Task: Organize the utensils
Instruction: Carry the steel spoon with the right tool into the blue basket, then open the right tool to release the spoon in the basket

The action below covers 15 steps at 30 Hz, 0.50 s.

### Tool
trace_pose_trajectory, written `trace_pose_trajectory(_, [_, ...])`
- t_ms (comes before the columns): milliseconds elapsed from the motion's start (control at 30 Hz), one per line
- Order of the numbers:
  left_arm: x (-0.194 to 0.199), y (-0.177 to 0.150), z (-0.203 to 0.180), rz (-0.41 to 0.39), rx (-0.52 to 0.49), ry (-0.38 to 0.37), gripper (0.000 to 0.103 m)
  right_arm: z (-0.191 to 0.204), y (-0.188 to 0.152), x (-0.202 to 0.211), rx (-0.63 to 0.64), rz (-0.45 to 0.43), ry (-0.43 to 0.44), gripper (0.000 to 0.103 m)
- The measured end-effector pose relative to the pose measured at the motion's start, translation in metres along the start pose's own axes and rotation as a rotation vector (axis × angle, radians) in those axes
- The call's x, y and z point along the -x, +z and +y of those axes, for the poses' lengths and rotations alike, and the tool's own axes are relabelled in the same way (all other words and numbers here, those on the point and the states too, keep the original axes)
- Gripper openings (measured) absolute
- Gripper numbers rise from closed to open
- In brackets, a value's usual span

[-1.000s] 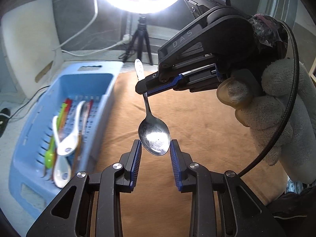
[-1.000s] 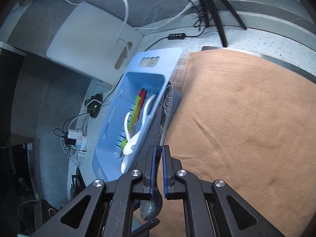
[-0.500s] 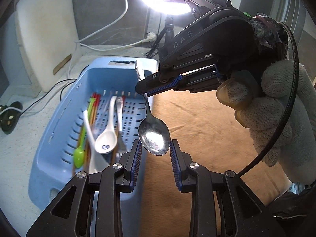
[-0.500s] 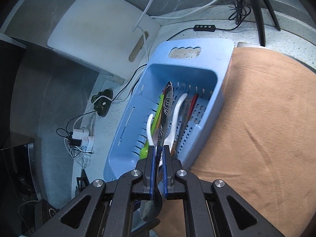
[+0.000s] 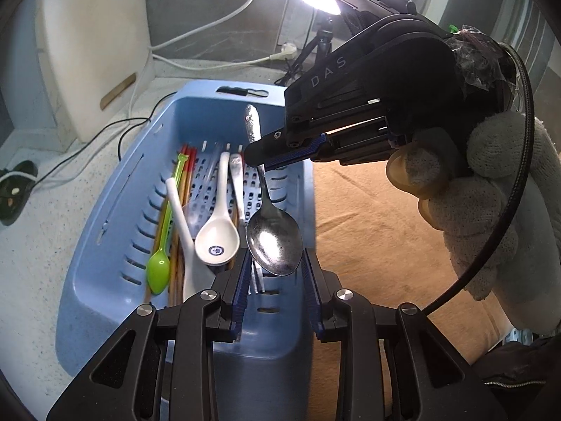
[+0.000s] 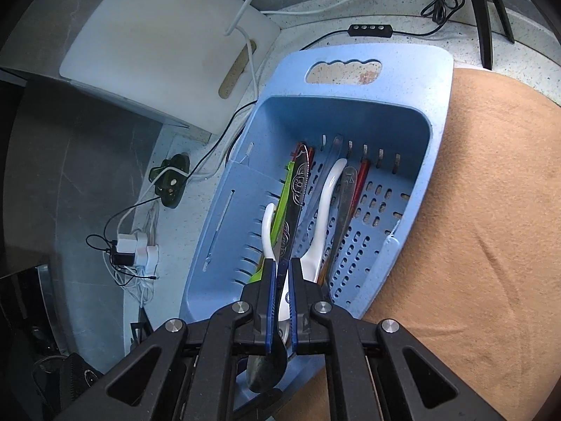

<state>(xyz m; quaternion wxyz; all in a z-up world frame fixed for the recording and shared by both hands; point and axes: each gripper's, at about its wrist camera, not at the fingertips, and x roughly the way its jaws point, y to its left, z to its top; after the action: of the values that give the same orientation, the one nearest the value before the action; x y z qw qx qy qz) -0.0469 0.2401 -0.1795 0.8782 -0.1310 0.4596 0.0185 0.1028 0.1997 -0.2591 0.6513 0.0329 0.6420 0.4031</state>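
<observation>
The right claw (image 5: pixel 256 156) is clamped on the handle of a metal spoon (image 5: pixel 274 242), held over the blue basket (image 5: pixel 115 210) on the worktop. The spoon's bowl sits between the left claw (image 5: pixel 275 294) fingers (part open; contact unclear), above white spoons (image 5: pixel 217 242)

Blue basket (image 5: pixel 115 217), green spoon (image 5: pixel 157 270), orange cloth (image 6: pixel 491 228).
</observation>
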Motion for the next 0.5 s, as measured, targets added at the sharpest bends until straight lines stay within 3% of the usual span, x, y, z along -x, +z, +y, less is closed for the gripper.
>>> trace_pose_trajectory(133, [-0.006,0.001,0.005,0.017,0.009,-0.003,0.027,-0.002,0.002,-0.008,-0.013,0.009,-0.018,0.007])
trace_pose_trajectory(200, [-0.008,0.002,0.007,0.02,0.009,0.009,0.016,-0.002,0.002,-0.011,-0.014,0.015,-0.03,0.006])
trace_pose_trajectory(500, [-0.009,0.009,0.016,0.013,0.022,0.024,0.016,-0.007,0.002,-0.009,0.006,0.013,-0.043,0.008])
